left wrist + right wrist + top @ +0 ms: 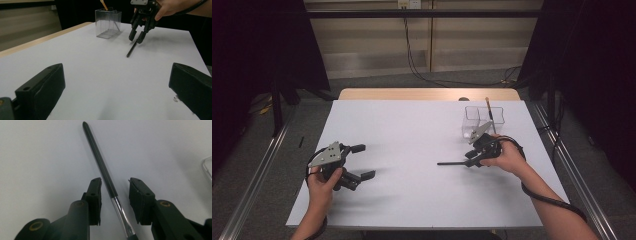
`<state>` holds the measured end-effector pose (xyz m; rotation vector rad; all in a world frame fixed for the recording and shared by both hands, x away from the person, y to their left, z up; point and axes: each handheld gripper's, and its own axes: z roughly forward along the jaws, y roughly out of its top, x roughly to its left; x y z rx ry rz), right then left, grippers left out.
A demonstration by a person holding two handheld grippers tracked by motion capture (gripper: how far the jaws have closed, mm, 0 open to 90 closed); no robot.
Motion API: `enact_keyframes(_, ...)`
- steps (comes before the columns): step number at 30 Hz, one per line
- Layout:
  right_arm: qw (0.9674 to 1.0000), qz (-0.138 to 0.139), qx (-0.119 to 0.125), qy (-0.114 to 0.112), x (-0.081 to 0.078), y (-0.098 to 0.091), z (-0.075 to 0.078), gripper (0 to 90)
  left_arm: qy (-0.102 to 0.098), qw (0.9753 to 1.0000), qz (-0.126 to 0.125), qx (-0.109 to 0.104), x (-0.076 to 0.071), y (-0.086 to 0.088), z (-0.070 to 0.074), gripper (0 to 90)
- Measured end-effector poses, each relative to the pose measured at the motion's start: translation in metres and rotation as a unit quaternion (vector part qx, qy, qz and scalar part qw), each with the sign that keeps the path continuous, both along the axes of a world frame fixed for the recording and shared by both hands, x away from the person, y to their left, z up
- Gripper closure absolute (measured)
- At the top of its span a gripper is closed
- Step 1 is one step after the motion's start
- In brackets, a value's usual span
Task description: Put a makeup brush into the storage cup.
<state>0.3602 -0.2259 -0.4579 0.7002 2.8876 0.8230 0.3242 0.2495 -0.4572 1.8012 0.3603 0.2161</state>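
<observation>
The slender black-handled brush with the silver metal ferrule (105, 173) lies flat on the white table surface (412, 140), at the right half of the table, its handle tip pointing toward your left in the high view (452, 163). In the right gripper view, the brush runs up between your right gripper's (115, 195) two black jaws, with the ferrule level with the pads; a gap of bare table shows on each side of it, so the pads are not pressing on it. That gripper is therefore ungrasped, jaws partly parted and straddling the brush, nothing clenched. In the left gripper view, your right gripper (137, 37) stands tilted down over the nearer end of the brush (131, 49), tips low to the table. Just beyond your right hand (507, 157) stands the clear square plastic container (477, 120), holding a second brush with a pale wooden handle (488, 107) that leans upright out of it. Your left gripper (364, 161) is well apart from the brush, at the left half of the table, held in your left hand (319, 182); its jaws stand wide apart with bare table between them, holding nothing. The far edge of the table shows a light wooden strip (427, 94) beyond the white surface.
</observation>
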Motion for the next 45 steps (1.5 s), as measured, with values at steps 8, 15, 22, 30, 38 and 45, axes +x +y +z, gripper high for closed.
enact_keyframes(8,0.9996,0.011,-0.026,0.003,-0.001,-0.001,-0.004,65.2,0.001,1.0,-0.002,0.001,0.001,-0.001,-0.001,0.5)
enact_keyframes(15,0.9985,0.028,-0.046,0.008,0.0,0.006,-0.002,76.1,0.001,1.0,-0.003,0.001,0.001,-0.001,-0.001,0.5)
enact_keyframes(22,0.9969,0.046,-0.063,0.012,0.001,0.01,0.0,81.2,0.001,1.0,-0.003,0.0,0.001,-0.001,-0.001,0.5)
enact_keyframes(30,0.9966,0.044,-0.068,0.015,0.001,0.012,0.001,84.1,0.001,1.0,-0.004,0.0,0.002,-0.001,-0.001,0.5)
enact_keyframes(38,0.9981,0.03,-0.052,0.015,0.0,0.009,0.0,84.2,0.001,1.0,-0.003,0.0,0.001,-0.001,0.0,0.5)
enact_keyframes(45,0.9987,0.033,-0.036,0.01,-0.003,0.013,0.006,84.3,0.0,1.0,-0.003,-0.002,0.001,-0.002,0.0,0.5)
